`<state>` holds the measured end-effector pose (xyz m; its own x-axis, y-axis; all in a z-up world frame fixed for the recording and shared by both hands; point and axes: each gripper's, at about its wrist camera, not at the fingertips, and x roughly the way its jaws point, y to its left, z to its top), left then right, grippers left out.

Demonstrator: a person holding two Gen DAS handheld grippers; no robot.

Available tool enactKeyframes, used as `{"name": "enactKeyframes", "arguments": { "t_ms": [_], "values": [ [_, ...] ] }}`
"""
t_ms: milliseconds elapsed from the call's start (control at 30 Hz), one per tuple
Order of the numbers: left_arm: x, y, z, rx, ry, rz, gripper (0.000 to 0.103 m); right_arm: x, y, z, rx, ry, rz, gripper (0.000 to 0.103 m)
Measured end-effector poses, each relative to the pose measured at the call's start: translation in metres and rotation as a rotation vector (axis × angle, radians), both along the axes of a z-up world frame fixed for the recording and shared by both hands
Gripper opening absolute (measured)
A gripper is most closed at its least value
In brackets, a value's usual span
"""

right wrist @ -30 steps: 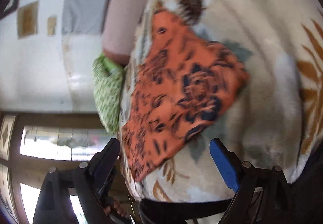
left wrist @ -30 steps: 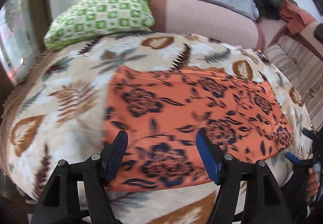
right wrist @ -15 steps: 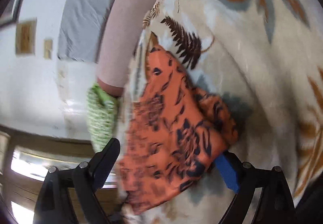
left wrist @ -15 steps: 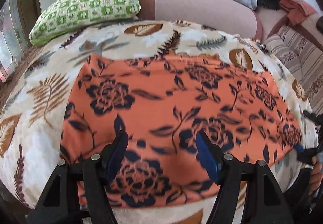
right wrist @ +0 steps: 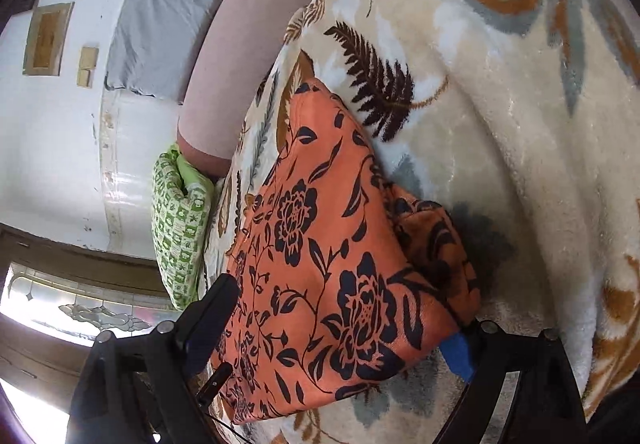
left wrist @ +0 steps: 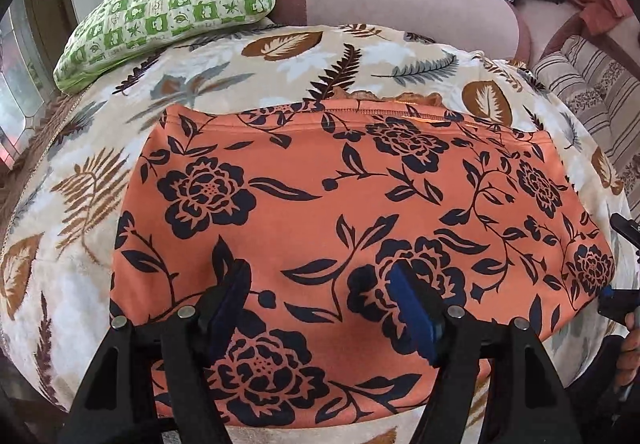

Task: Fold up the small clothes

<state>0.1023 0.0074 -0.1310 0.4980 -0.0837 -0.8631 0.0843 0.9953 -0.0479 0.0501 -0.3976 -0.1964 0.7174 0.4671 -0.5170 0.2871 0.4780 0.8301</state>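
The orange floral garment point(left wrist: 352, 212) is laid flat on the leaf-patterned blanket point(left wrist: 280, 64), spread directly ahead of and beneath the left gripper point(left wrist: 324, 304), whose jaws are held apart above the near part of the cloth with nothing between them. The garment's long axis runs crosswise to the left gripper's fingers, with a stitched hem along the far edge. The right gripper point(right wrist: 340, 328) is set at the garment's right end, with its jaws spread wide to either side of that corner; whether the cloth is actually touched by the blue pad point(right wrist: 458, 358) cannot be told. The right gripper is judged to be the nearer to an edge that can be picked up, so the next fold is likely to be started from that end and carried along the long axis towards the left. In the left wrist view the whole outline and the flat lie of the cloth are shown, along with a green checked pillow point(left wrist: 168, 4) beyond the far-left corner. Only in the right wrist view is a bunched lower layer point(right wrist: 436, 244) seen protruding at the right end, suggesting the garment is already doubled there.
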Motion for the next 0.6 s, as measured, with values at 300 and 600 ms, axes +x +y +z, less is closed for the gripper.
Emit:
{"name": "enactKeyframes", "arguments": {
  "t_ms": [300,600],
  "values": [
    [-0.002,-0.001,0.012,-0.001,-0.021,-0.002,0.073,-0.004,-0.006,0.012,-0.005,-0.038,0.000,0.092],
    [0.006,-0.010,-0.016,0.040,0.040,-0.011,0.075,0.005,-0.004,0.003,-0.057,0.021,0.012,0.090]
  ]
}}
